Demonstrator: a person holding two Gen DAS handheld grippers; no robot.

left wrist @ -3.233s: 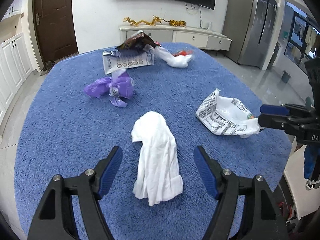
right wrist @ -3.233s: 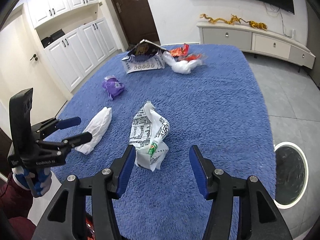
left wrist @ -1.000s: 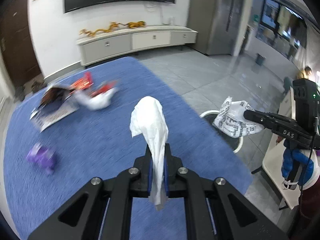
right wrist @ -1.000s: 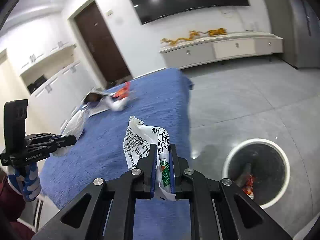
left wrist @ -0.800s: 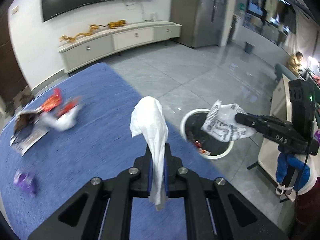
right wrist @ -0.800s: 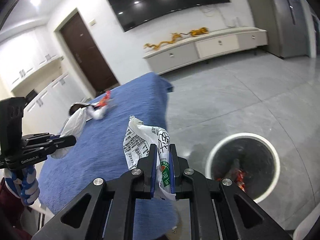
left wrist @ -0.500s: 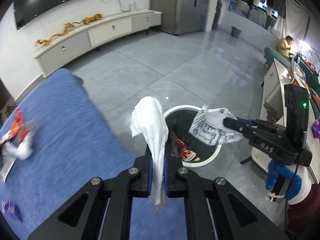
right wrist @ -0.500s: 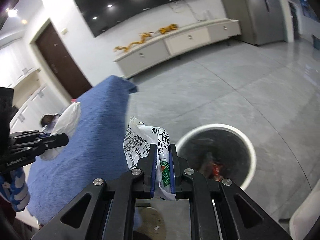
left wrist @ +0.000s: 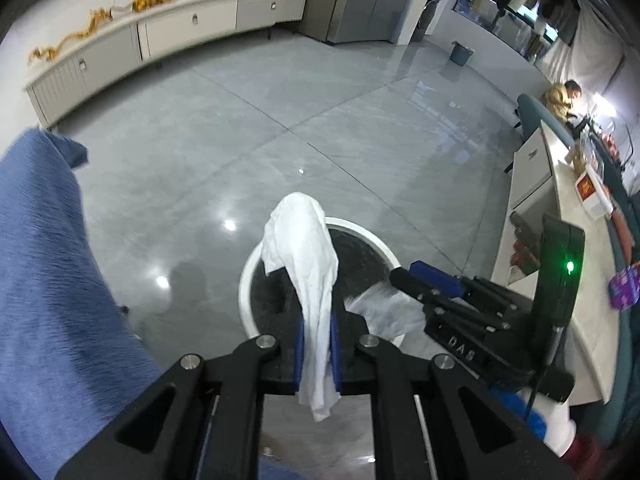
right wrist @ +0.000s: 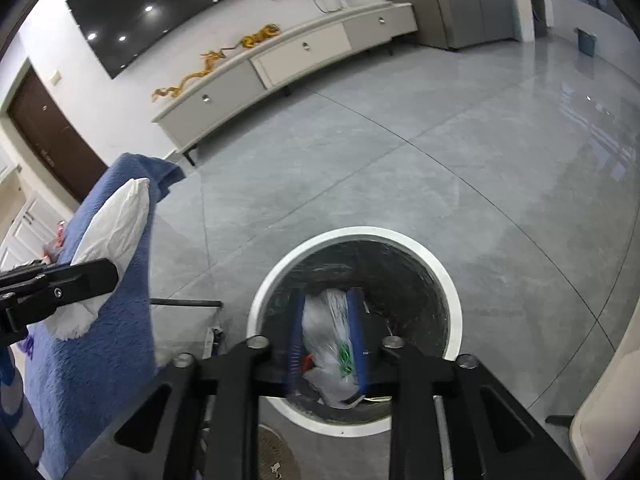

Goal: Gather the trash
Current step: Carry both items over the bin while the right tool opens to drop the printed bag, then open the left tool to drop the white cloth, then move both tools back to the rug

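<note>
Your left claw [left wrist: 316, 354] pinches a white tissue [left wrist: 306, 264] standing upright. Your right claw [right wrist: 326, 340], marked "DAS", is spread, its printed bag [right wrist: 330, 344] over the bin [right wrist: 448, 280].

A home living room: a wall television [right wrist: 168, 4] above a long low cabinet [right wrist: 280, 64], glossy grey floor tiles [right wrist: 440, 152], a brown door [right wrist: 48, 136].

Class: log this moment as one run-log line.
left tongs: shut on white tissue | right tongs: open, printed wrapper dropping | trash bin: directly below
</note>
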